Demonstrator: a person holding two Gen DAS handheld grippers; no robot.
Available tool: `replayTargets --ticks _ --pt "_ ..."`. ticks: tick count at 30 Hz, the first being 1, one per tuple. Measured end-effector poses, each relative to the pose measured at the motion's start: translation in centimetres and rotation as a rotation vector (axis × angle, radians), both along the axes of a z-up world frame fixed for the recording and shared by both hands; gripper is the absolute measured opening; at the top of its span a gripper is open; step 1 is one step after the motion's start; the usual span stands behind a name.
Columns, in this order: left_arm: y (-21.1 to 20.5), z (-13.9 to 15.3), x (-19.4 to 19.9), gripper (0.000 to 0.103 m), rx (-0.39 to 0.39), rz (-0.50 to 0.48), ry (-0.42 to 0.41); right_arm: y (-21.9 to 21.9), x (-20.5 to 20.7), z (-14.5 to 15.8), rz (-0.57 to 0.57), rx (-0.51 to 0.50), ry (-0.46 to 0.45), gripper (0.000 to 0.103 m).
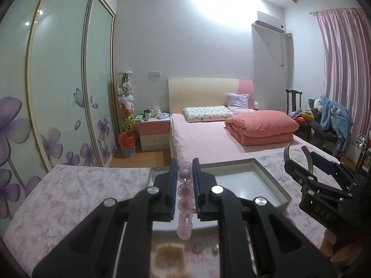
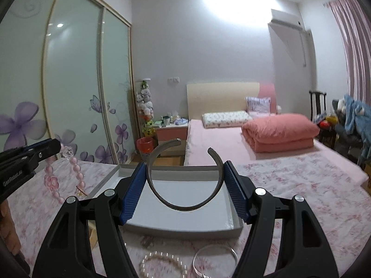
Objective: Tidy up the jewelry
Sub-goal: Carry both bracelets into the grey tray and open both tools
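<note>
Two black grippers with blue pads fill the foreground, one per hand. Closest to the left wrist lens, the left gripper [image 1: 185, 173] is clenched on one pink beaded bracelet [image 1: 184, 199], whose round beads run in a line between the pads; from the right wrist view that same bracelet [image 2: 76, 173] hangs as a loop from the left gripper [image 2: 54, 147], above the floral cloth and just left of the tray, with a clear bear-shaped charm and a pink flower bead on it. The right gripper [image 2: 185, 176] grasps one dark open cuff bangle [image 2: 162, 199], its pads pressing the two sides of the C-shape, the opening pointing away from the camera. The cuff is held over the tray, not touching it. In the left wrist view the right gripper [image 1: 301, 159] and the cuff [image 1: 309, 162] sit at the right edge.

One shallow white tray [image 2: 185, 230] with a grey rim rests on the pink floral cloth [image 2: 289, 185]; nothing shows inside it.

Below the right gripper, on the cloth in front of the tray, lie two more pieces: one pearl bracelet [image 2: 160, 260] and one clear bangle [image 2: 215, 258]. In the left wrist view, small items lie blurred beneath the gripper and cannot be identified.

Beyond stand one bed [image 1: 208, 143] with one folded salmon quilt [image 1: 262, 126] and two pillows.
</note>
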State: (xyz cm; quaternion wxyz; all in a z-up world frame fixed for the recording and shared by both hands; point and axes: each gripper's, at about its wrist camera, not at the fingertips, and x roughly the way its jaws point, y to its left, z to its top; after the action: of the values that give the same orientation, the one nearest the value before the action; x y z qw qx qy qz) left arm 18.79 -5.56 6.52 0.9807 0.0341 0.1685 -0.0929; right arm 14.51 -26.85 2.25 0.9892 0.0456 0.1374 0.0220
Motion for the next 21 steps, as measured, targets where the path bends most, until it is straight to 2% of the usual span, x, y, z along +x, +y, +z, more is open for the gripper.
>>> replayTargets --ticks 6,11,17,21 --pt "-1.3 -1.6 5.5 0.013 0.008 0.015 0.060 1.0 5.5 -1.7 -0.008 -0.033 0.091 0.068" --pt "-1.7 -3.9 10.2 0.013 0.014 0.029 0.143 1.1 10.4 -4.3 0.019 -0.023 0.258 0.068" --pt "-1.6 -6.2 13.7 0.013 0.033 0.030 0.211 1.3 13.5 -6.7 0.044 -0.020 0.429 0.068" --pt "-1.6 -7.4 15.4 0.014 0.017 0.030 0.266 1.4 14.5 -7.6 0.055 -0.040 0.496 0.068"
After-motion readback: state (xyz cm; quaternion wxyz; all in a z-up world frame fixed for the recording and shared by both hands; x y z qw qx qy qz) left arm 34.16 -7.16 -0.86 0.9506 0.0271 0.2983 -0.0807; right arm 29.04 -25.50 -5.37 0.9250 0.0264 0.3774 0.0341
